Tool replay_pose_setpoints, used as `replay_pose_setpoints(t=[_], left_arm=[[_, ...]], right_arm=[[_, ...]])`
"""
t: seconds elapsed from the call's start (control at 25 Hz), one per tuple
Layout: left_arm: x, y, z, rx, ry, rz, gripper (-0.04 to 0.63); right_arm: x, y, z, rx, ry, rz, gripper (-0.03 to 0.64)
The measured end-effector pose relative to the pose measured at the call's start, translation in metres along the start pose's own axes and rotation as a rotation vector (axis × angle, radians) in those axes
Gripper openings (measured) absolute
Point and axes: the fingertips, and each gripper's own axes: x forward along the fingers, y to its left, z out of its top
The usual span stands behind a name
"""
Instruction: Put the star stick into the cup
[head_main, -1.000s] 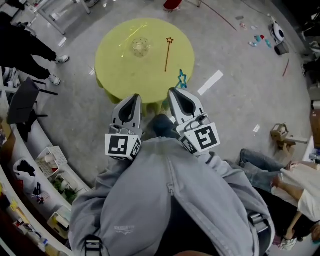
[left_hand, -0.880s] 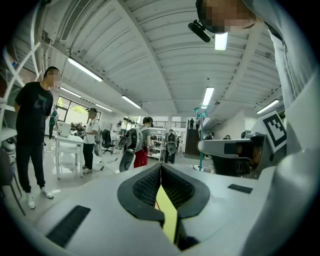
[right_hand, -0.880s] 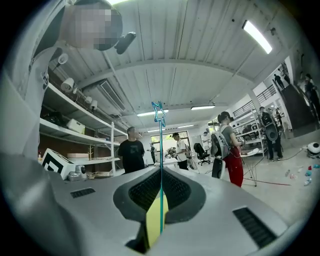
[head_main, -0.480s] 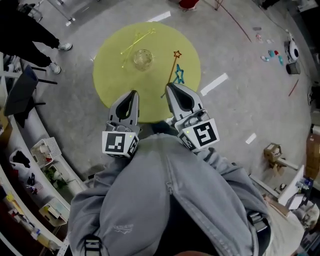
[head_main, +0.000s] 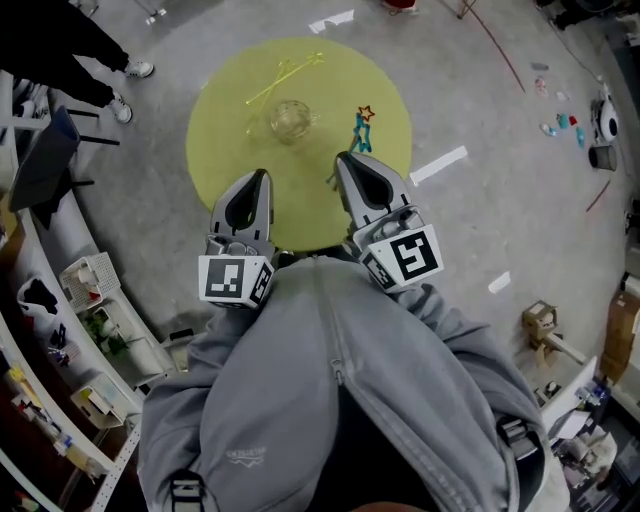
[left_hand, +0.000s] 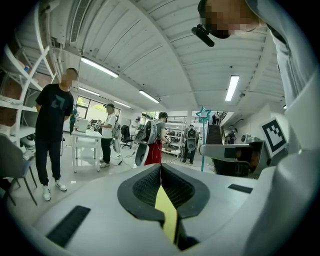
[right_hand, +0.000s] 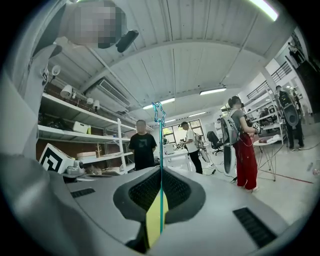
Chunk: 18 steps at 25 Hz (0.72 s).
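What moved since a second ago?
Both tools came forward over the round yellow table. The right tool carried its thin teal star stick nearer the clear glass cup. Its grip stayed shut; the left tool stayed shut, empty; the cup and the orange star stick stayed put.

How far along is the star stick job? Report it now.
Done: the right hand-held gripper is shut on the teal star stick. In hand: the stick is held over the yellow table. Left: it is not yet in the glass cup. The left hand-held gripper is shut, empty.
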Motion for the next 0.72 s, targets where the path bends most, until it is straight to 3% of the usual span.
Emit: replay_pose_setpoints(t=[0.44, 0.72], left_arm=[[0.011, 0.01, 0.007, -0.006, 0.009, 0.042, 0.017], [0.017, 0.009, 0.013, 0.02, 0.008, 0.025, 0.017]], right_arm=[[0.017, -0.005, 0.006, 0.016, 0.002, 0.046, 0.034], [0.021, -0.008, 0.011, 0.019, -0.008, 0.042, 0.034]])
